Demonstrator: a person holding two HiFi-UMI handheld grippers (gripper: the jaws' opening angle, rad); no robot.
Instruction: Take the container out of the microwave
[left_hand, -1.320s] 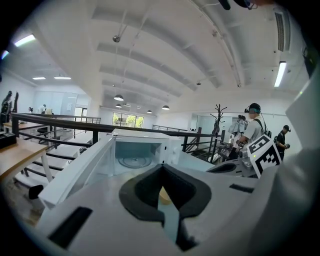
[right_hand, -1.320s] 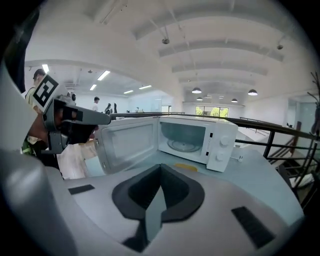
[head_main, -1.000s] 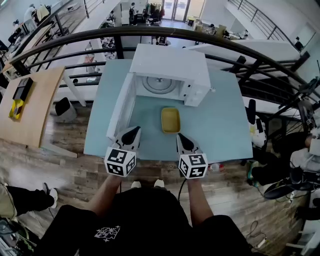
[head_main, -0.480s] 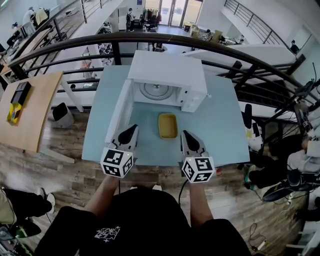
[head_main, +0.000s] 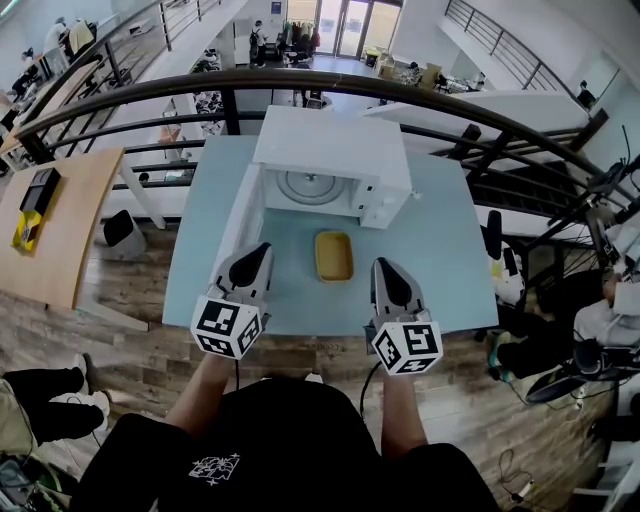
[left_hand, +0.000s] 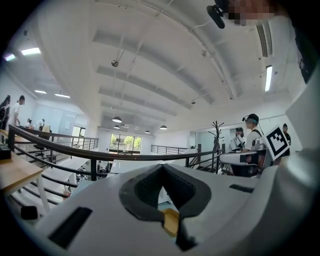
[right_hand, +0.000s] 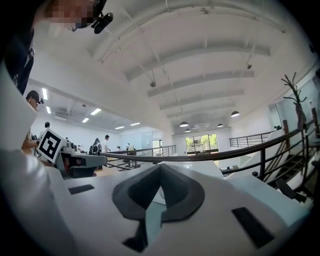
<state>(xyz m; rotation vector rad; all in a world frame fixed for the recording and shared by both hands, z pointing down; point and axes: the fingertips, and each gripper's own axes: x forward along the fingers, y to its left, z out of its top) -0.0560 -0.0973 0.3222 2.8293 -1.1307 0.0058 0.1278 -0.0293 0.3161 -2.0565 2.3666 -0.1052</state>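
The white microwave (head_main: 335, 150) stands at the back of the light blue table (head_main: 440, 270). Its door (head_main: 243, 215) is swung open to the left, and only the glass turntable (head_main: 310, 186) shows inside. A shallow yellow container (head_main: 334, 256) lies on the table in front of the oven, and a sliver of this container (left_hand: 170, 221) shows through the left gripper's jaws. My left gripper (head_main: 262, 248) (left_hand: 161, 166) hovers over the near table edge, left of the container, shut and empty. My right gripper (head_main: 381, 263) (right_hand: 160, 166) hovers to the container's right, also shut and empty.
A dark curved railing (head_main: 300, 82) runs behind the table. A wooden desk (head_main: 60, 215) stands to the left, with a dark bin (head_main: 120, 230) beside it. Cables and gear crowd the floor at the right (head_main: 590, 340). Other people (left_hand: 252, 132) stand in the distance.
Both grippers have drawn back toward me and spread slightly apart. The container and the microwave have not moved.
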